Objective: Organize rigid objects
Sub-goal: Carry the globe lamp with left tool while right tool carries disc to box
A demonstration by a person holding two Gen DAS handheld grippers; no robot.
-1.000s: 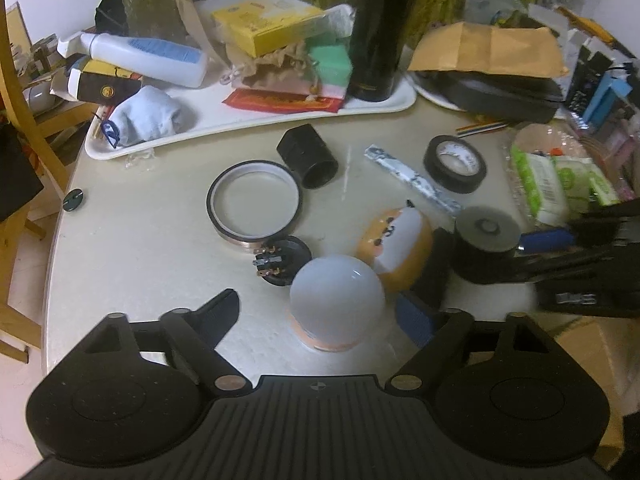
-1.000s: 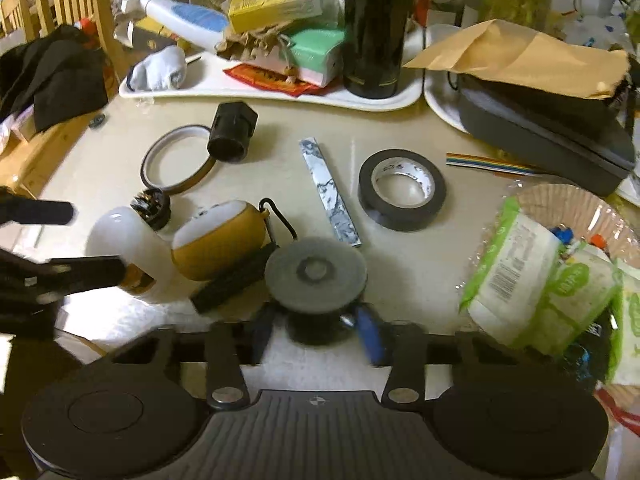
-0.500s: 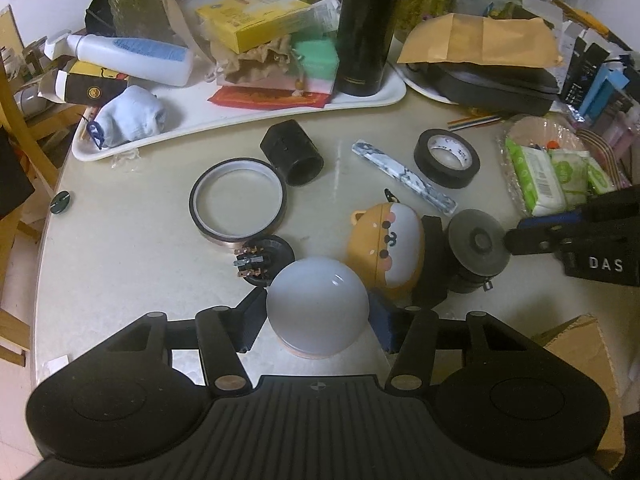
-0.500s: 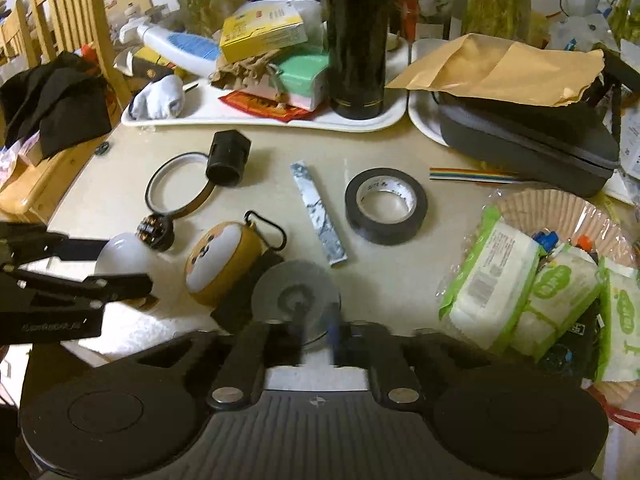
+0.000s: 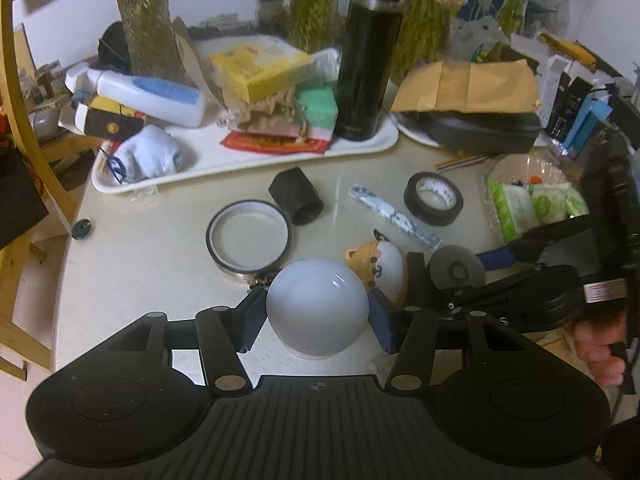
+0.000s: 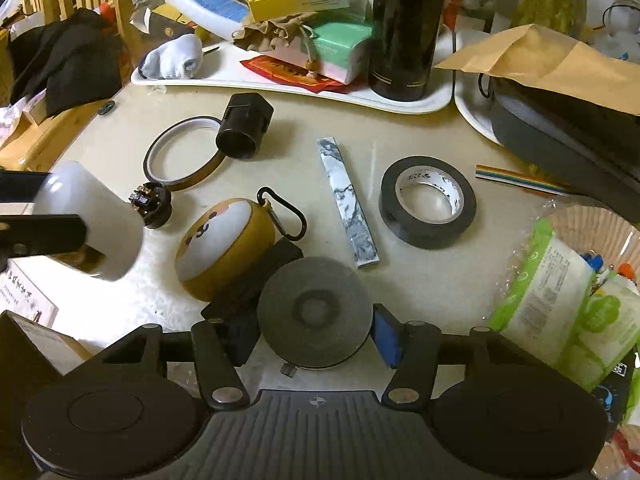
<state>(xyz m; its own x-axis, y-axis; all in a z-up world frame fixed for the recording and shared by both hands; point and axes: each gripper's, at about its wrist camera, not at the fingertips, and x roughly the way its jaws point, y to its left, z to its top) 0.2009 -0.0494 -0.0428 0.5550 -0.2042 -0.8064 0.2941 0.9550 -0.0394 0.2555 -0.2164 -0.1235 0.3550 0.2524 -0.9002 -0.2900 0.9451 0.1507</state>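
left tongs (image 5: 318, 320): clenched on the white globe (image 5: 317, 307), one blue pad pressed to each side of it; in the right wrist view the globe hangs clear above the tabletop (image 6: 420, 300) at the far left edge.
right tongs (image 6: 314, 338): jaws have just been opening and now stand released around the grey disc (image 6: 314, 314), which sits between the pads with a gap showing on the right side.
grey disc: rests on the tabletop at the near edge, just right of the dog-face pouch (image 6: 226, 250).
dog-face pouch: orange and white, lying on its side with a black carabiner at its far end, between the globe and the disc.
black connector (image 6: 151, 205): small round plug with copper pins, just beside the globe.
amber tape ring (image 5: 249, 236): flat on the tabletop, touching the black hexagonal tube (image 5: 297, 196) at its far right.
marbled strip (image 6: 347, 202): lies lengthwise in the middle, left of the black tape roll (image 6: 428, 202).
white tray (image 5: 248, 160): far side, crowded with a lotion bottle, a yellow box, a green block, a rolled sock and a tall black flask (image 5: 370, 54).
right edge: green wipe packets (image 6: 544, 300) in clear wrap; a person's fingers (image 5: 604, 344) grip the right handle.
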